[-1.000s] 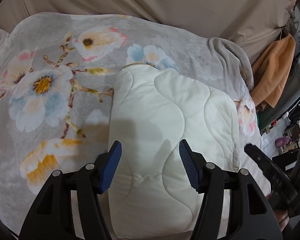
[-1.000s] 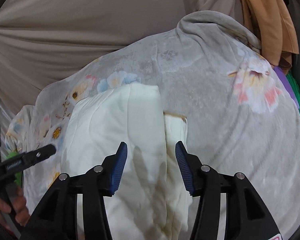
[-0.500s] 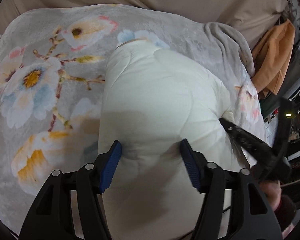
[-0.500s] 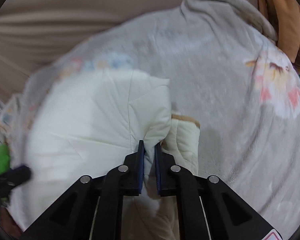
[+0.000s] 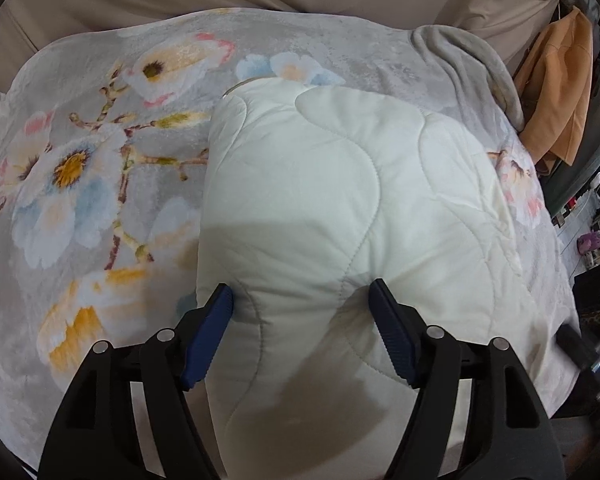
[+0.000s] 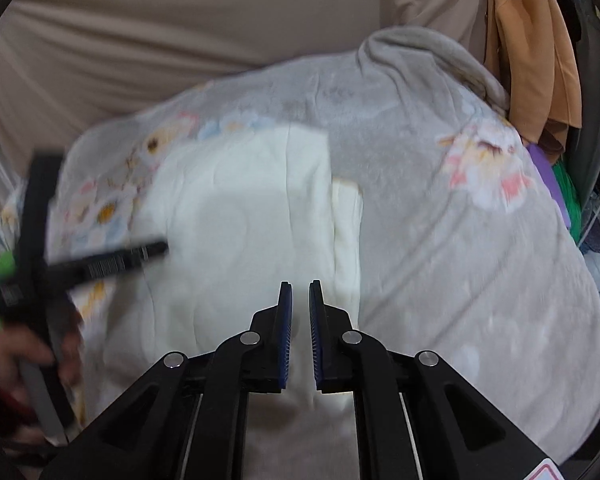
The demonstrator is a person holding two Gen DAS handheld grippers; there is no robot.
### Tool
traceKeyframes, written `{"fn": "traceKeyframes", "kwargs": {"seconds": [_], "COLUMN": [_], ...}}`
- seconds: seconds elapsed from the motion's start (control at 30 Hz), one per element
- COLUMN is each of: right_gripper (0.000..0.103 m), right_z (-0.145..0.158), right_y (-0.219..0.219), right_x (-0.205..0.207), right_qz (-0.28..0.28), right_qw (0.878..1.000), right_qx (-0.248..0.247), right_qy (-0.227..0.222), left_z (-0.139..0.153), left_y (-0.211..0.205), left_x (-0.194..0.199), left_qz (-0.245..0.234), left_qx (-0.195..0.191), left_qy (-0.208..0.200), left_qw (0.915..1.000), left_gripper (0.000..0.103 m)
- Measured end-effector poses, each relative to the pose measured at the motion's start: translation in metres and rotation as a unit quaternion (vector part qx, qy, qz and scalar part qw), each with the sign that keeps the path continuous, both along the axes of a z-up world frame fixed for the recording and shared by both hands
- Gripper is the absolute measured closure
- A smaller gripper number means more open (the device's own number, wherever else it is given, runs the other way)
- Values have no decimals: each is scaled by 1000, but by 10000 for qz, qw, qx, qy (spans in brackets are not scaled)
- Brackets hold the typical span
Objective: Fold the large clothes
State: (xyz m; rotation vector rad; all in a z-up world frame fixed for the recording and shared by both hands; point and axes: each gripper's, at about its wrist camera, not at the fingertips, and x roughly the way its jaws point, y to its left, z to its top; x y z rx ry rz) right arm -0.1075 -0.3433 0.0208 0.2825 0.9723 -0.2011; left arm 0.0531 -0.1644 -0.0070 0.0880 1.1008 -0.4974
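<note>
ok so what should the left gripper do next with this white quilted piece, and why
Probably close the left gripper on the white quilted piece. Its jaws have just been opening and now stand wide, with a hump of the piece's near edge bulging up between them. A pinch there should catch that edge for the next fold.

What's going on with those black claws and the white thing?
A person, a claw in each hand, is folding a white quilted cloth on a flowery blanket. The left claw straddles the cloth's near edge; its jaws have just been opening, with cloth bulging between them. The right claw has just been closing and is shut over the cloth; whether it pinches any is unclear.
</note>
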Motion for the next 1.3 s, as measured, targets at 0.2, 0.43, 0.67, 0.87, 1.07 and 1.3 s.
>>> {"fn": "traceKeyframes", "kwargs": {"seconds": [0.2,0.43,0.67,0.87,1.07,1.3], "right_gripper": [103,103,103,101,101,101], "right_z": [-60,-96,-69,-21,-50,-49], "right_y": [9,10,14,38,69,83], "right_x": [-10,0,-14,-32,-13,-39], "right_qz": [-66,-82,-223,-143,-59,-553], "right_qw": [9972,9964,9975,9997,9985,9949], "right_qx": [-44,26,74,128,50,106], "right_qy": [749,845,673,153,549,838], "left_z": [5,-2,2,16,27,23], "left_y": [-6,-11,-7,10,40,81], "left_x": [-19,-27,-28,-41,-56,-66], "left_qz": [-255,-464,-380,-356,-296,-215], "left_qx": [114,316,301,288,268,142], "left_qy": [-37,-195,-121,-223,-356,-346], "left_qw": [9996,9982,9988,9987,9986,9991], "left_gripper": [36,35,35,35,35,35]}}
